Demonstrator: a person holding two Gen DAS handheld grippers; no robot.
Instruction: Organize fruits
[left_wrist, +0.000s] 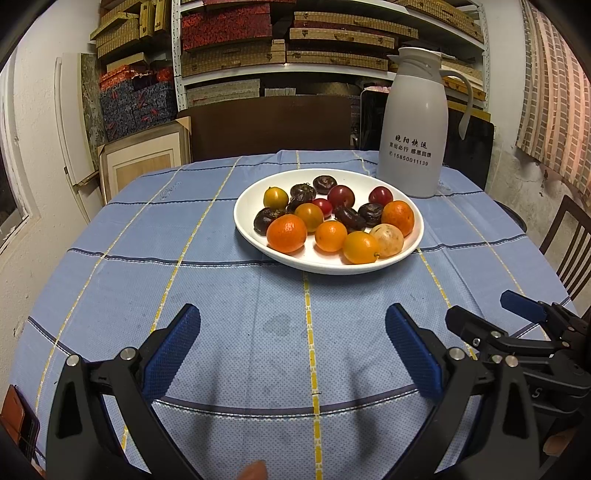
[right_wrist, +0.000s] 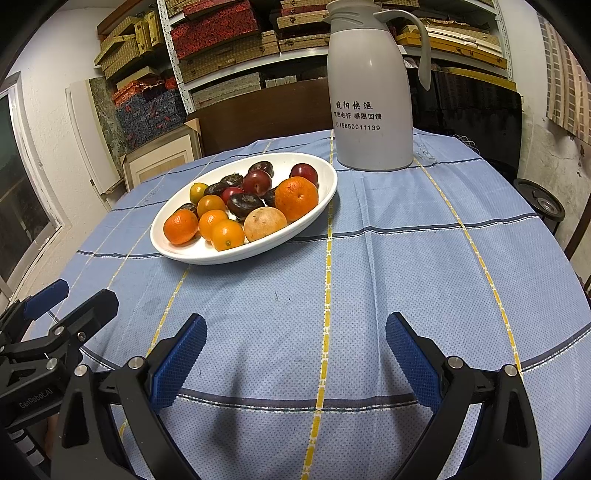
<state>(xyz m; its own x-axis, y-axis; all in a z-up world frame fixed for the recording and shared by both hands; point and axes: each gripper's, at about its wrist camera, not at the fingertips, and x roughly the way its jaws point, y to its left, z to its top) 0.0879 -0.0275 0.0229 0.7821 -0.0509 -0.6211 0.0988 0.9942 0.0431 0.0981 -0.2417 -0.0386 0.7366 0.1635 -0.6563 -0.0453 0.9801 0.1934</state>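
Note:
A white plate (left_wrist: 255, 227) (right_wrist: 177, 251) in the middle of the table holds several fruits: oranges (left_wrist: 286, 233) (right_wrist: 296, 198), small yellow-orange fruits (left_wrist: 360, 246) (right_wrist: 227, 234), red plums (left_wrist: 341, 196) (right_wrist: 257, 182), dark brown fruits (left_wrist: 371, 214) (right_wrist: 245, 205) and one pale round fruit (left_wrist: 387, 240) (right_wrist: 265, 223). My left gripper (left_wrist: 293, 314) is open and empty over the cloth, well short of the plate. My right gripper (right_wrist: 295, 321) is open and empty, to the right of the left one; it also shows in the left wrist view (left_wrist: 491, 310).
A grey thermos jug (left_wrist: 415, 122) (right_wrist: 371, 85) stands behind the plate to the right. The table has a blue checked cloth (left_wrist: 221, 295) (right_wrist: 406, 258). Shelves of boxes (left_wrist: 280, 40), picture frames (left_wrist: 142, 162) and a chair (left_wrist: 569, 243) surround the table.

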